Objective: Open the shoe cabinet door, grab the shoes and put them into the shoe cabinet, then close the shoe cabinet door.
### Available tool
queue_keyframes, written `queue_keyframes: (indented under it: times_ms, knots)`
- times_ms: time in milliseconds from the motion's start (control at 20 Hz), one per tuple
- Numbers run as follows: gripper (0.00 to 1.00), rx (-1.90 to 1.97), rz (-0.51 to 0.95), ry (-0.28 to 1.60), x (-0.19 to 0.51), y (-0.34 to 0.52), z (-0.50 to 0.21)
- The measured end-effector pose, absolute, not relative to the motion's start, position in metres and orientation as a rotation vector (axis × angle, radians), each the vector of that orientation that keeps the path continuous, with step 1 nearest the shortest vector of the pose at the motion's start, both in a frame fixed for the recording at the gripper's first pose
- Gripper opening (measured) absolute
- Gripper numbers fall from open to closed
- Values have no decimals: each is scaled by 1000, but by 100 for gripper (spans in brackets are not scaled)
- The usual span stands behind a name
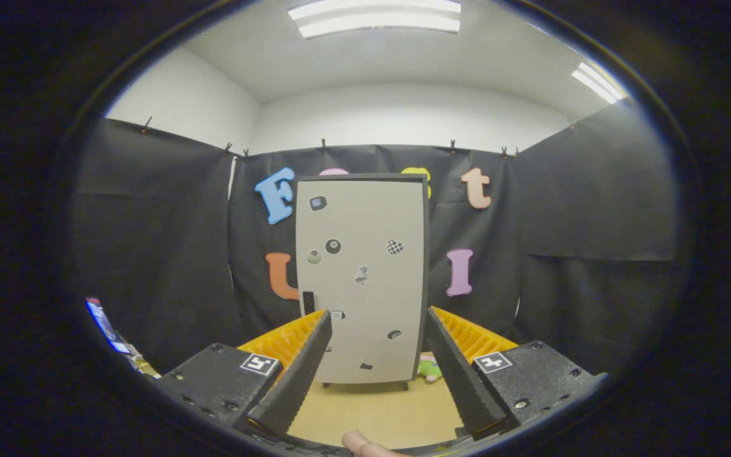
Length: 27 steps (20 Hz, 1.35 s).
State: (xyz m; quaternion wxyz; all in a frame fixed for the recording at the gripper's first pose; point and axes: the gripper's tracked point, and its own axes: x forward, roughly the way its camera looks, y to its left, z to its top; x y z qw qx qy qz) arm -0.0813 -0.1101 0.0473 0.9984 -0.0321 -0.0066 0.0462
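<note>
The gripper (375,368) is spread wide, holding nothing. The shoe cabinet (361,279) stands beyond the fingers, door (359,254) closed. A pink-and-green shoe (430,368) lies on the floor (372,409) at the cabinet's right foot.

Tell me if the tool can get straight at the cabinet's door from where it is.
Probably yes. The tool is open, and bare tan floor lies between its fingers and the tall pale grey shoe cabinet straight ahead, door shut. The small pink and green thing by the cabinet's base sits off to the side.
</note>
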Motion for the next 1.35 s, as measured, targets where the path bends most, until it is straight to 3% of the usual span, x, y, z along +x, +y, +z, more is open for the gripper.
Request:
queue_keyframes:
  times_ms: [1350]
  knots:
    - [97, -42, 134, 20, -54, -86, 32]
